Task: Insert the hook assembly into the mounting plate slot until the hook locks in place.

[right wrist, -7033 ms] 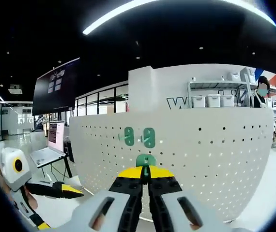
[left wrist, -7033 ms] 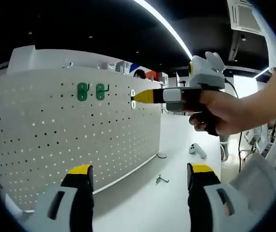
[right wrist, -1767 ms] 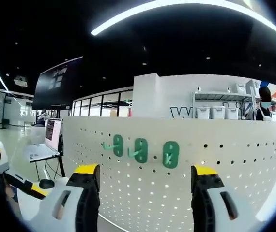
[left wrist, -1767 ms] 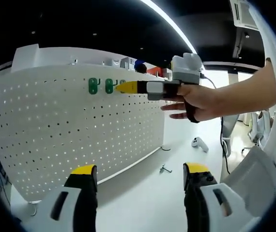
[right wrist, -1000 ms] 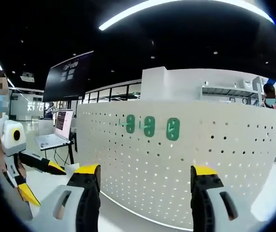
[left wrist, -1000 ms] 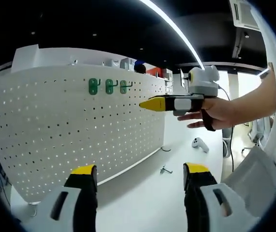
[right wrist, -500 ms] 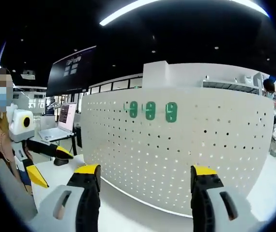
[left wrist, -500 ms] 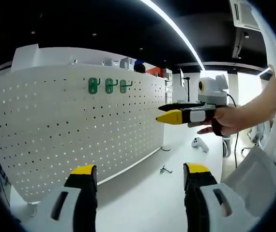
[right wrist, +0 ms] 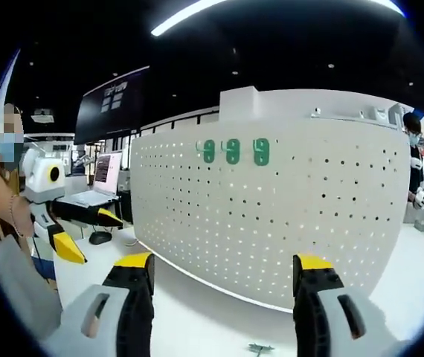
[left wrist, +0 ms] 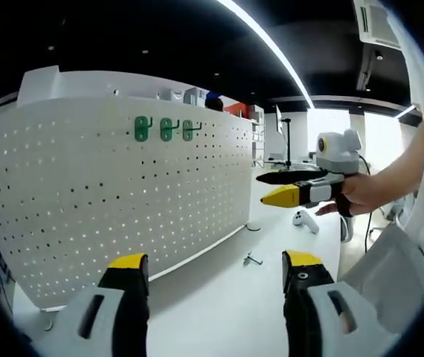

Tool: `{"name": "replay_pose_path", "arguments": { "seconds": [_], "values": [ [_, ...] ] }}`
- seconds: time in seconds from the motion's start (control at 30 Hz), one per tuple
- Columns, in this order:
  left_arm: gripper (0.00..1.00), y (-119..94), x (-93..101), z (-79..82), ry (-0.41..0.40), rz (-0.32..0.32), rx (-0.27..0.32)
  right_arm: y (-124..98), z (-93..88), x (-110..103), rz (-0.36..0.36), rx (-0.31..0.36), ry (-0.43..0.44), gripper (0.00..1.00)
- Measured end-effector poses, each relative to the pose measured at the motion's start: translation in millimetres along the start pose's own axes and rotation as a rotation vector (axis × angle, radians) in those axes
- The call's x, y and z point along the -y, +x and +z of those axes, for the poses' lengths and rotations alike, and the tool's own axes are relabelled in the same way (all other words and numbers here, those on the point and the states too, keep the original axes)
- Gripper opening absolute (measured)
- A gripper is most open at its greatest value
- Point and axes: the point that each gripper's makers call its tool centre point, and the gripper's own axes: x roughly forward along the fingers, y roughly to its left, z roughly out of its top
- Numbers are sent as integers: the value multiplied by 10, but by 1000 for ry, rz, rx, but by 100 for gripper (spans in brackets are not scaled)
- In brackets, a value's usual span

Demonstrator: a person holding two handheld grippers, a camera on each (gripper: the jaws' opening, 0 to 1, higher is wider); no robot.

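The white perforated mounting plate (left wrist: 123, 186) stands upright on the table, and three green hooks (left wrist: 167, 129) hang in a row near its top edge. In the right gripper view the same three hooks (right wrist: 232, 151) sit side by side on the plate (right wrist: 286, 216). My right gripper (right wrist: 223, 262) is open and empty, well back from the plate. From the left gripper view it (left wrist: 264, 188) hovers at the right, held by a hand, with its jaws apart. My left gripper (left wrist: 213, 262) is open with nothing in it, and it shows at the left (right wrist: 97, 238).
A small loose metal hook (left wrist: 251, 259) lies on the white table in front of the plate, also visible as a small hook (right wrist: 259, 347). A white controller (left wrist: 305, 219) rests farther right. A laptop (right wrist: 93, 195) and a person stand at the left.
The right gripper, earlier shut on a green hook, left it on the plate as the third in the row, opened, and has drawn back and down. The left gripper stayed open and nearly still.
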Motion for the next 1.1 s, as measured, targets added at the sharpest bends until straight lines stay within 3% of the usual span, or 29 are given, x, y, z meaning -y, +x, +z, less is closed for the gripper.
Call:
{"name": "replay_pose_path", "arguments": {
  "seconds": [0.8, 1.1],
  "values": [
    [76, -82, 29, -147, -7, 2, -30, -420, -410, -62, 2, -74, 30, 77],
    [76, -94, 35, -166, -8, -3, -35, -478, -486, -90, -2, -86, 44, 77]
  ]
}}
